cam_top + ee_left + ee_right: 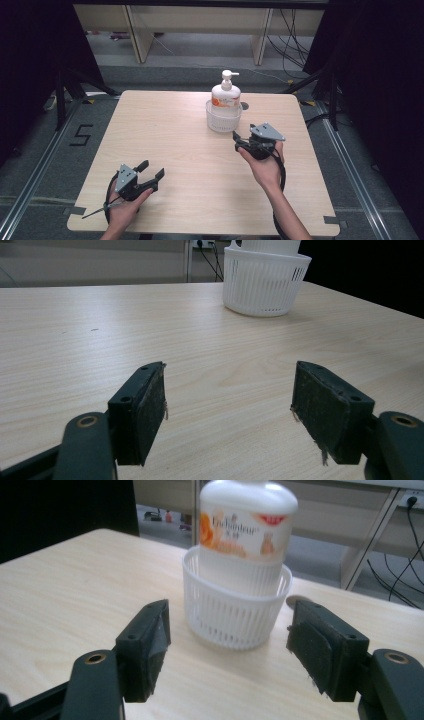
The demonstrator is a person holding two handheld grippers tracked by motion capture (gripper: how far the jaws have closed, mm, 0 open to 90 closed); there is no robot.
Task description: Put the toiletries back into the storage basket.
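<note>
The pump bottle stands upright in a white basket at the upper centre of the high view, on the wooden table. In the right gripper view its pump head is cut off by the top edge, and the basket wall hides its base. The right gripper, just below and right of the basket, has its jaws spread wide with nothing between them. The left gripper, at lower left and well apart, also gapes empty; its view crops the bottle almost entirely.

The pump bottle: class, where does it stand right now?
In the high view, the pump bottle stands upright inside the white basket, toward the table's far edge, just beyond the open right gripper.
</note>
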